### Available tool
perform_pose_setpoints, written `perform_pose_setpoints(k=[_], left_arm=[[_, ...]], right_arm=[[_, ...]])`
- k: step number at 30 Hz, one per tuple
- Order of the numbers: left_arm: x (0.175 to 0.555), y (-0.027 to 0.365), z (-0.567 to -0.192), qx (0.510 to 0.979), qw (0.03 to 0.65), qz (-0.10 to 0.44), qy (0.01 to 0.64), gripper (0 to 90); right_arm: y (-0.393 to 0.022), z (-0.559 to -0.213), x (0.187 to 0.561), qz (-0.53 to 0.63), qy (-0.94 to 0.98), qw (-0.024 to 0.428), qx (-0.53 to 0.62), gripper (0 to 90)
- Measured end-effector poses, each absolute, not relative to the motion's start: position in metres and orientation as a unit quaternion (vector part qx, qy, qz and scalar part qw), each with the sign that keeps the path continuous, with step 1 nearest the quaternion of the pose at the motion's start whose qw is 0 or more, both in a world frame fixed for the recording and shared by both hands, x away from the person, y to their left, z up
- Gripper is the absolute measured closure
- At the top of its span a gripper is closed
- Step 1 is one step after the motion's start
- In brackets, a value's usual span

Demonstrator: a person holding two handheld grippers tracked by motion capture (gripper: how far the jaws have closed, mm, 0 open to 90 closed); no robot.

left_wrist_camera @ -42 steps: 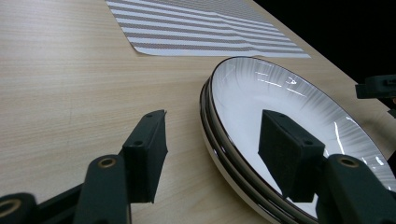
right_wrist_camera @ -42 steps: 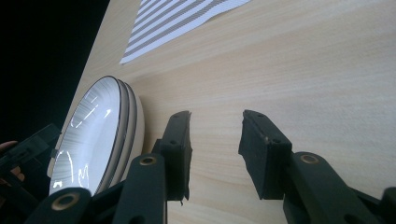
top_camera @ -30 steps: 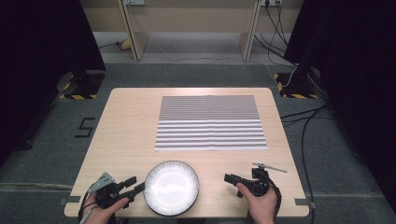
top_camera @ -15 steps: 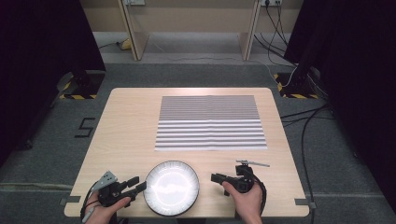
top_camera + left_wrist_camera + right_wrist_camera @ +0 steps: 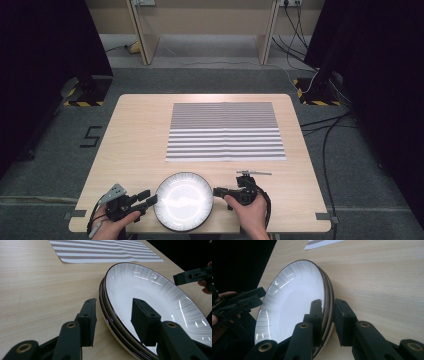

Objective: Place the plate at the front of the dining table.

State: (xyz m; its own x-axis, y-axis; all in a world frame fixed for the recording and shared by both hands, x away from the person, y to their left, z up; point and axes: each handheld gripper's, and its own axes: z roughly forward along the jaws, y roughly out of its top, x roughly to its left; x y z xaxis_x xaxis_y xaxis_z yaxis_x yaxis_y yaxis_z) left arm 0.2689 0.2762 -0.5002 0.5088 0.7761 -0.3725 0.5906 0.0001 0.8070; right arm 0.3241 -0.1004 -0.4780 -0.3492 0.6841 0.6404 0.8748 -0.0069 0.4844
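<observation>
A stack of white plates (image 5: 183, 202) with dark rims lies near the table's front edge. My left gripper (image 5: 149, 197) is at its left side. Its jaws (image 5: 113, 301) have just been closing and straddle the rim (image 5: 103, 302), one outside over the wood and one over the white face, with gaps on both sides. My right gripper (image 5: 217, 191) is at the stack's right side. Its jaws (image 5: 327, 302) have also been closing and bracket the rim (image 5: 329, 293) closely, without a clear press. Each gripper shows across the plates from the other (image 5: 192, 276) (image 5: 244, 301).
A grey-and-white striped mat (image 5: 225, 131) lies flat on the far half of the wooden table (image 5: 135, 145). The plates sit close to the front edge. Dark curtains, cables and floor surround the table.
My right gripper has slid left across the table to the plates' right rim. Both pairs of jaws stand narrower than before. The left hand and the plates have stayed put.
</observation>
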Motion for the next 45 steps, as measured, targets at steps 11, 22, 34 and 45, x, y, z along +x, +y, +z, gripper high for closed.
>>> perform_pose_setpoints(k=[11,22,34,45], left_arm=[[0.269,0.276,-0.499,0.702,0.512,0.092,0.486,55.1],[0.269,0.275,-0.499,0.703,0.512,0.091,0.484,55.3],[0.265,0.278,-0.497,0.696,0.516,0.084,0.493,58.9],[0.260,0.277,-0.498,0.698,0.514,0.065,0.494,60.8]], right_arm=[[-0.091,-0.477,0.327,-0.430,-0.705,0.108,-0.554,83.7],[-0.086,-0.474,0.326,-0.408,-0.716,0.093,-0.559,87.2],[-0.079,-0.472,0.323,-0.393,-0.729,0.068,-0.556,86.7],[-0.083,-0.475,0.325,-0.399,-0.713,0.092,-0.569,87.3]])
